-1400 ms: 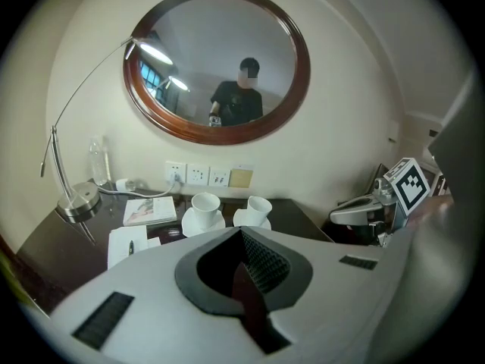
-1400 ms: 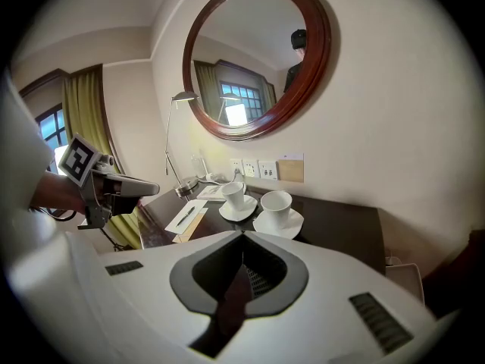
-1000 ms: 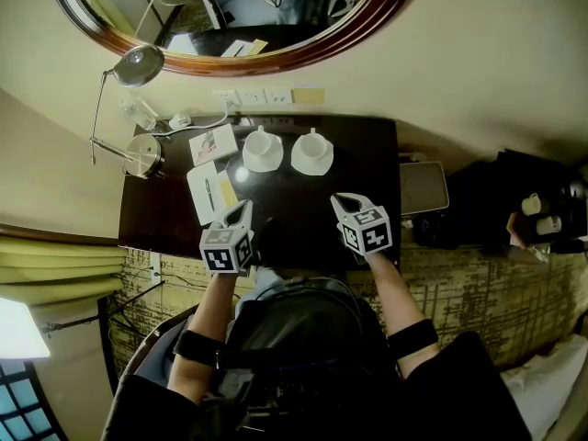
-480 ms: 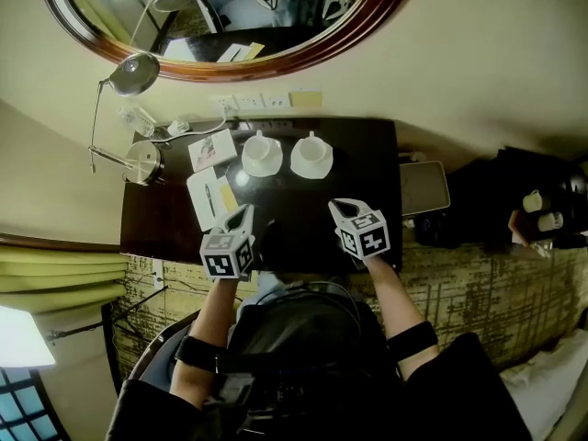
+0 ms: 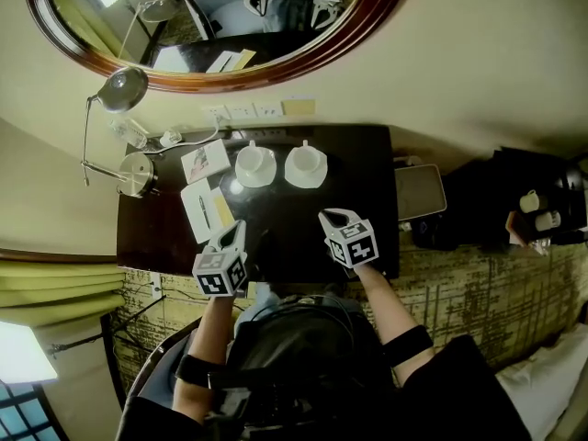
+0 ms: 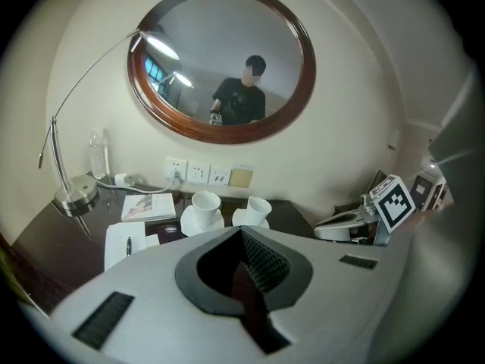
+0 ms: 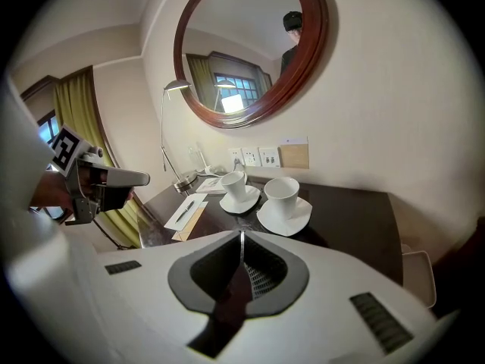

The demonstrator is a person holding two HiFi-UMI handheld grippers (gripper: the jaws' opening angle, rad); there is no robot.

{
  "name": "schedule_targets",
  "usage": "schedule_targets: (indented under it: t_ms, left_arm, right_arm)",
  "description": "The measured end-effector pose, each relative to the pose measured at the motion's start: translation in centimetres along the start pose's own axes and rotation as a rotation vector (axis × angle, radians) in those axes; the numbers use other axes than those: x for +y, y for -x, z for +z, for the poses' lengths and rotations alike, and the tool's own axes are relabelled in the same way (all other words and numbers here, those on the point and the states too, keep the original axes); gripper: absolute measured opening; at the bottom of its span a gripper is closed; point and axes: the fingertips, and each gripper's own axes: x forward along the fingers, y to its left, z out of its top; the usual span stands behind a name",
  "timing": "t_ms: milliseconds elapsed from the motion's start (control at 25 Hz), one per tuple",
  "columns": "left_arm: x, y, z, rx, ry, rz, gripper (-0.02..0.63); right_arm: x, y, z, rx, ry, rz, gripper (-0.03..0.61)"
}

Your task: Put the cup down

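Two white cups stand on saucers at the back of the dark desk [image 5: 367,200]: the left cup [image 5: 254,162] [image 6: 204,203] [image 7: 234,183] and the right cup [image 5: 305,161] [image 6: 258,207] [image 7: 283,191]. My left gripper [image 5: 237,231] [image 6: 241,233] hovers over the desk's front left, shut and empty. Over the front right, my right gripper [image 5: 328,217] [image 7: 242,237] is shut to a thin slit; its jaws have just been opening a hair, with nothing between them. Both grippers are well short of the cups.
A notepad with a pen [image 5: 202,208] and a booklet [image 5: 205,162] lie left of the cups. A desk lamp [image 5: 138,173] stands at the far left, wall sockets [image 5: 243,111] and an oval mirror [image 5: 303,49] behind. A grey tray [image 5: 420,191] sits off the desk's right end.
The head view has drifted a little, so the whole scene sits slightly lower left. Grippers and cups keep their places relative to the desk.
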Motion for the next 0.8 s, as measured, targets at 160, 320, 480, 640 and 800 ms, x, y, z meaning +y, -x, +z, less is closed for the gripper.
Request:
schedule_targets:
  t_ms: [160,320,480,640,800]
  left_arm:
    - [0.1,-0.4,0.2,-0.002,0.007,-0.003,0.000]
    - [0.5,-1.1,-0.7,0.026,-0.010,-0.005,0.000]
    - [1.0,-1.9,-1.4,0.052,-0.043,-0.006,0.000]
    - [1.0,-3.3,-1.8,0.076,-0.067,-0.016,0.000]
    - [0.7,-4.9,-2.3,0.081,-0.079,-0.022,0.000]
  right_arm:
    - [0.5,-2.0,-0.3,0.031,0.009,0.009,0.062]
    - [0.4,-4.2,0.0,0.048,0.013,-0.003,0.140]
    - [-1.0,-7.0,-1.1,0.064,0.005,-0.054,0.273]
    - [-1.8,-9.2,0.4,0.038,-0.006,-0.077,0.410]
    - [-4.2,-10.9,1.6,-0.018,-0.012,-0.153,0.470]
